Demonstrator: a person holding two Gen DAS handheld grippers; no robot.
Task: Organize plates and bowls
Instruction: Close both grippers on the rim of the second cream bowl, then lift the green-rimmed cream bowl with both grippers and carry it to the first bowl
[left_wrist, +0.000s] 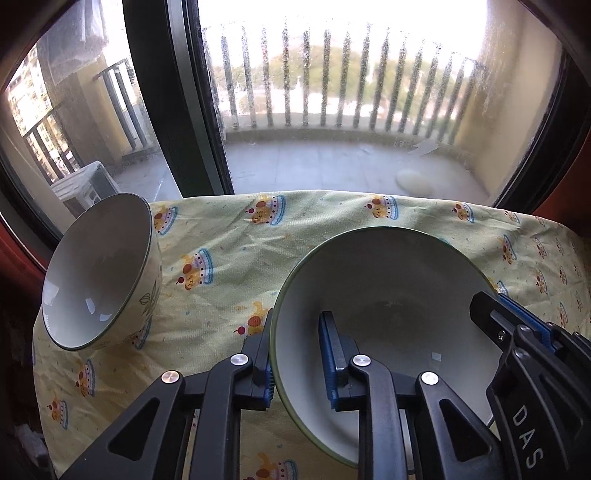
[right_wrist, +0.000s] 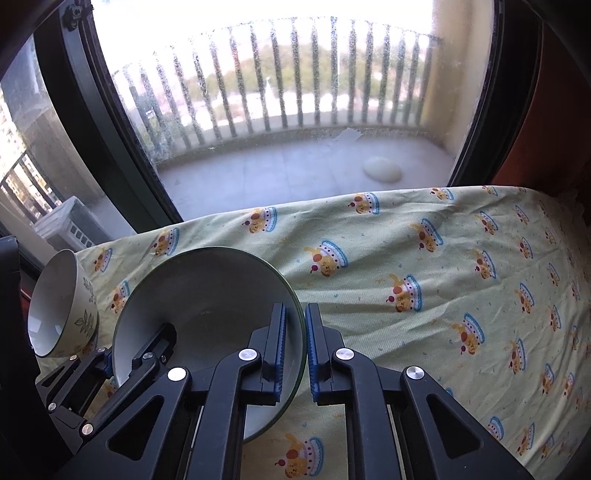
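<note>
Two grippers pinch one dish between them. The left gripper (left_wrist: 295, 354) has its jaws pressed onto the near-left rim of the wide shallow bowl (left_wrist: 388, 295), one blue pad outside the wall and one inside. The right gripper (right_wrist: 295, 347) is clamped the same way on the opposite rim, its pads closed tight over the thin green edge. Both tools point steeply downward toward the table, reaching in from the near side, almost mirror images of each other.

That bowl sits on the yellow tablecloth (right_wrist: 424, 258), whether lifted or resting I cannot tell. Just beside it to the left stands a smaller deep bowl (left_wrist: 103, 273) with a leaf pattern, untouched and apart from it.

Judging by this, the sorting has barely begun: nothing is stacked yet, and the two bowls remain to be brought together. No plates are in view.
</note>
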